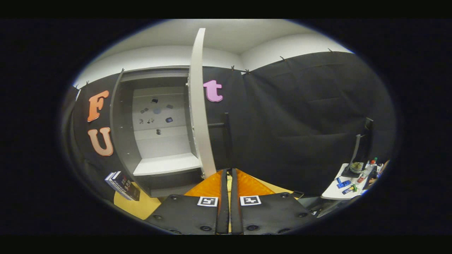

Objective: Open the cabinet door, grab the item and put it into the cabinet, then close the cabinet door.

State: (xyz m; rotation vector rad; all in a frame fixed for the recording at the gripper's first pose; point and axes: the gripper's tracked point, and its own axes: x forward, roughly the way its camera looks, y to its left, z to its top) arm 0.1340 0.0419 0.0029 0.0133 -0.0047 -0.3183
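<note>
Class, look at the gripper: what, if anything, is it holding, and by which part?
Nothing is held. The gripper has its fingers closed together with nothing between them, just short of the open cabinet door.

A grey cabinet (122, 141) stands with pale grey shelves (166, 164) and a pale grey back panel dotted with small dark stickers (155, 116). Its open door (199, 106) is light grey. The worktop (136, 208) is yellow, and near its left edge lies a dark box (123, 185) with white sides. The gripper (229, 176) bears two black-and-white square markers (229, 201) on its black body. A white side table (335, 190) carries small blue items (343, 183).
</note>
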